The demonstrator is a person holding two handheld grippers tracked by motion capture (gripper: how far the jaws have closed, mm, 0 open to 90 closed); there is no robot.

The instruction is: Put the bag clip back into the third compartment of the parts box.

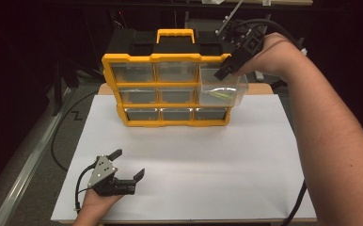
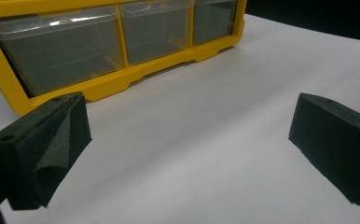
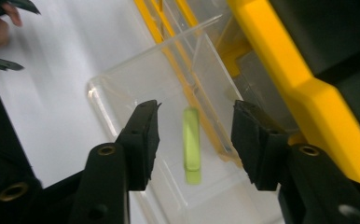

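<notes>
- Nearest the front edge of the table, over by its left corner, the left gripper [image 1: 129, 165] just sits on the white sheet [image 1: 193, 160]. Its jaws are spread wide with nothing between them, and it's well apart from everything else. In the left gripper view it looks along the sheet at the bottom row of drawers [image 2: 57, 51], all pushed in.
- Middle of the table is plain white sheet, nothing going on there.
- Toward the far edge stands the yellow organizer [image 1: 168, 89], a three by three grid of clear drawers with a carry handle [image 1: 175, 35] on top.
- Its right-hand middle drawer [image 1: 224, 92] is pulled out toward the front, sticking past the frame. Inside it lies a green piece [image 3: 191, 144], small and oblong, flat on the drawer floor. Can't tell what it actually is, could be a clip or a marker-ish thing.
- The right gripper [image 3: 194, 140] hangs over that open drawer, pointing down into it. Jaws are parted with the green piece lying between and below them, not touching it as far as I can see, so nothing is gripped.
- My read: this is either just after dropping the green piece in, or just before picking it out. Honestly can't say which from here.
- Next move, if the piece stays: lift clear of the drawer walls, then push the drawer front back flush with the frame. If it's a pick: go lower, straddle the piece across its narrow side, then close.
</notes>
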